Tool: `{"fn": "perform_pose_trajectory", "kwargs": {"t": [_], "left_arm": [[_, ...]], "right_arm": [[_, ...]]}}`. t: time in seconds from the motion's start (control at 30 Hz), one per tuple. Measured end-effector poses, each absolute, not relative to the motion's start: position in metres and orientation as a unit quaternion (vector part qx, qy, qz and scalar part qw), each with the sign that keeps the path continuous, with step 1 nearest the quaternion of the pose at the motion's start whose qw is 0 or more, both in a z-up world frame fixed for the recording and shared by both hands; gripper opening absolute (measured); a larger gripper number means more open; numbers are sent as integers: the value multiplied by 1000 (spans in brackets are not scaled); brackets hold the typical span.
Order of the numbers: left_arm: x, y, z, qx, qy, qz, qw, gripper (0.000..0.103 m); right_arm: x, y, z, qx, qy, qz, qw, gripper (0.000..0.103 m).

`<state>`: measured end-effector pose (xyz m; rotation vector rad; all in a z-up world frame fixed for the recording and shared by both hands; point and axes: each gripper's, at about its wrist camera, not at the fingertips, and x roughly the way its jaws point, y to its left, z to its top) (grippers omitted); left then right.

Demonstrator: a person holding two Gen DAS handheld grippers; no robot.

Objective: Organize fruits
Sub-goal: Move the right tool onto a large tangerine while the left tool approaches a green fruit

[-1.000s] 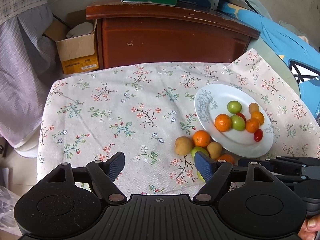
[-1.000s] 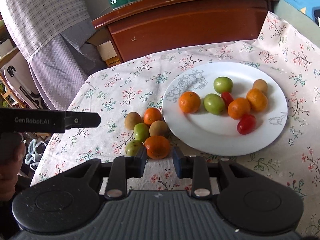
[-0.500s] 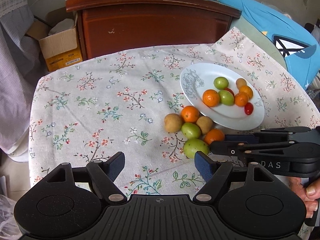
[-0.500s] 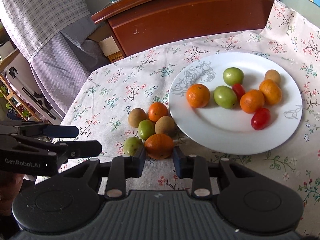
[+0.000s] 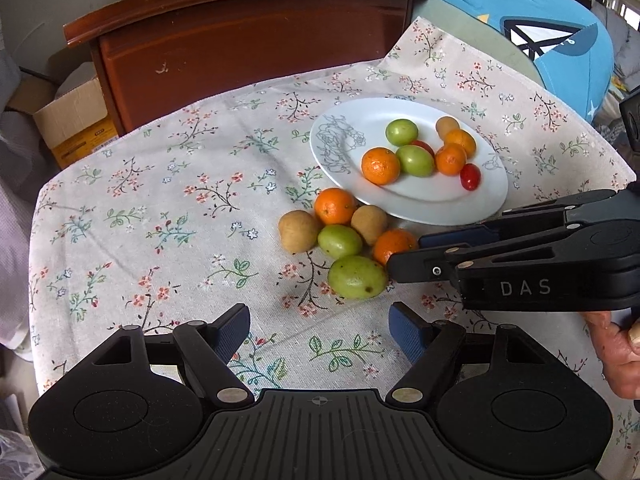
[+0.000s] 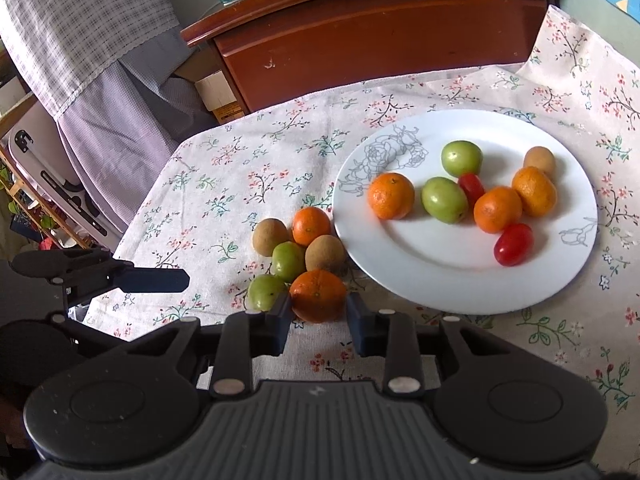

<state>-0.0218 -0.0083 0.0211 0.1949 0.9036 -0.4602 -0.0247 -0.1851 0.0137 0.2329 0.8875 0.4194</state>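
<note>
Fruits lay in two groups on the floral tablecloth (image 5: pixel 168 208): a loose cluster on the cloth and a batch on the white plate (image 6: pixel 440 280). The right gripper (image 6: pixel 318 312) had its blue pads set a little apart on either side of the nearest orange (image 6: pixel 318 294) of the cluster, the pads close against its flanks, though whether they pressed it could not be told. Just left of that orange sat a green fruit (image 6: pixel 265 291), and behind them another green fruit (image 6: pixel 288 260), two brown fruits (image 6: pixel 325 254) and a second orange (image 6: pixel 311 225), all bunched together beside the plate's rim. The left gripper (image 5: pixel 318 330) hovered over bare cloth with its jaws spread wide and nothing between them, the big green fruit (image 5: pixel 356 277) lying a little ahead of it. On the plate were three oranges, two green fruits, two red tomatoes and one brown fruit. A dark wooden cabinet (image 5: pixel 256 40) stood behind the table, with a cardboard box (image 5: pixel 68 120) at its left. Compared with a second ago, the left gripper had drawn back and turned so that the whole cluster came into its view, and the right gripper's gap round the orange looked unchanged.
</note>
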Motion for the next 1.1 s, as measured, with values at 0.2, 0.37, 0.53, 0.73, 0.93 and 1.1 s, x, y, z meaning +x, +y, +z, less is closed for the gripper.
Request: {"fn": "perform_pose_trajectory", "kwargs": {"t": [0.2,0.37,0.53,0.73,0.93,1.1], "left_arm": [[-19,-13,17,93,433,-222,869,77],[-18,-17,16,95,423,-221,874,76],[-13,-20,16,80,419,-220,877,75],[-9,-26,11,74,420,-221,877,68],[-7,-32,6,83,417,-221,877,59],[-6,-33,7,75,417,-237,874,35]], "right_arm": [[-25,-187,12,122,425,201,874,29],[-26,-190,18,126,420,197,877,29],[-27,-196,31,140,403,197,883,29],[-27,-202,39,148,393,192,887,29],[-28,-204,40,150,392,187,888,29],[-28,-205,39,150,394,185,888,29]]}}
